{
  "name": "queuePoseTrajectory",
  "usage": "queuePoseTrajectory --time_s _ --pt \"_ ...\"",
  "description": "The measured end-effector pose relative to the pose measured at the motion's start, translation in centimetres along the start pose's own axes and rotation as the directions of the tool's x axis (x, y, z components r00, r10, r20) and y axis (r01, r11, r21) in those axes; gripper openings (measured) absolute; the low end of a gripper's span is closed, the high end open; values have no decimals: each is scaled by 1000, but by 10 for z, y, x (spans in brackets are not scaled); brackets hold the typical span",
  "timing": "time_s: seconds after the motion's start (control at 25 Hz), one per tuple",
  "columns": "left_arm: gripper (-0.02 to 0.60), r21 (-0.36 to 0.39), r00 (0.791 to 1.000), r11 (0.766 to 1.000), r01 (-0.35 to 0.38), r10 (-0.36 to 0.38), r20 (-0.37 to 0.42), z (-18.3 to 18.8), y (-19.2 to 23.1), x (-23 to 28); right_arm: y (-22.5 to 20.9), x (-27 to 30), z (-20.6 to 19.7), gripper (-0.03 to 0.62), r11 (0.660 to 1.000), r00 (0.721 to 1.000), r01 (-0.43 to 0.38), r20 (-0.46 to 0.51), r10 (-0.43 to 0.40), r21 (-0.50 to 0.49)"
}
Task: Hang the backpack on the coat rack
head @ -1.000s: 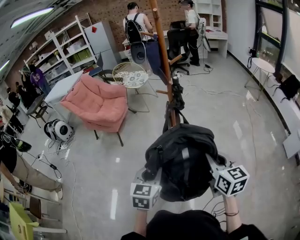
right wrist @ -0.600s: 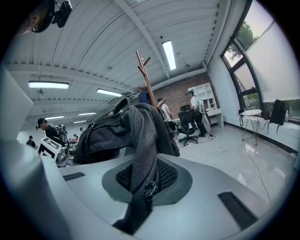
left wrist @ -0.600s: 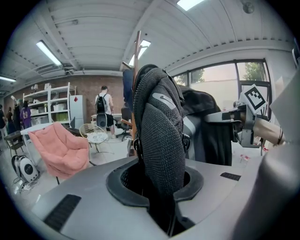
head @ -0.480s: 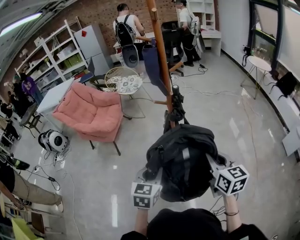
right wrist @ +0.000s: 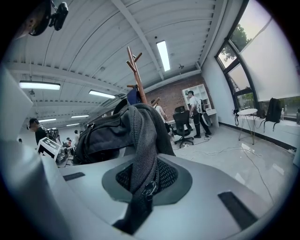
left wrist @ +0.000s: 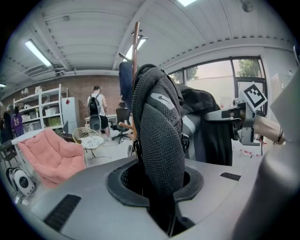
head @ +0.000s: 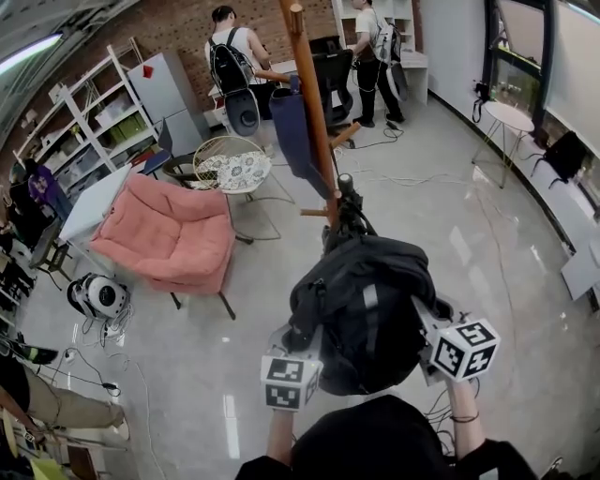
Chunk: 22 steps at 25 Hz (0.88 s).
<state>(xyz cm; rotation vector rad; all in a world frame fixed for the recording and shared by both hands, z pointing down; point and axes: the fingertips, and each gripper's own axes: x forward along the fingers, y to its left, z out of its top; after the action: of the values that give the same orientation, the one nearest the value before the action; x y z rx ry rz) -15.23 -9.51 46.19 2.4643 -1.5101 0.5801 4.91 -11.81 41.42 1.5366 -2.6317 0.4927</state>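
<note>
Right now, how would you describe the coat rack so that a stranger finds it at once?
Start from the red brick back wall and come forward, right of the pink cushioned armchair. The tall brown wooden coat rack stands beyond the black fabric backpack; it alone has short pegs and a dark blue garment hanging.

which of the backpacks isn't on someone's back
The near backpack, carried low in the head view just short of the coat rack; the far backpack is strapped on a person in a white shirt.

Grey-bodied left tool (left wrist: 158,180), matching right tool (right wrist: 144,182), white cubes (head: 288,382) with black square markers, dark wristband (head: 463,416), black top (head: 493,461)
</note>
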Motion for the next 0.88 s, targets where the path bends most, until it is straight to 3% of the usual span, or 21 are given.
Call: queuePoseTrajectory --time_s 0.48,0.88 --pt "89 -13 999 1000 -6 6 -34 27 23 52 -35 51 24 29 1000 1000 3 -23 -3 14" --pt "89 -63 995 997 -51 45 -88 18 43 110 -73 113 15 29 998 994 -59 -90 60 17"
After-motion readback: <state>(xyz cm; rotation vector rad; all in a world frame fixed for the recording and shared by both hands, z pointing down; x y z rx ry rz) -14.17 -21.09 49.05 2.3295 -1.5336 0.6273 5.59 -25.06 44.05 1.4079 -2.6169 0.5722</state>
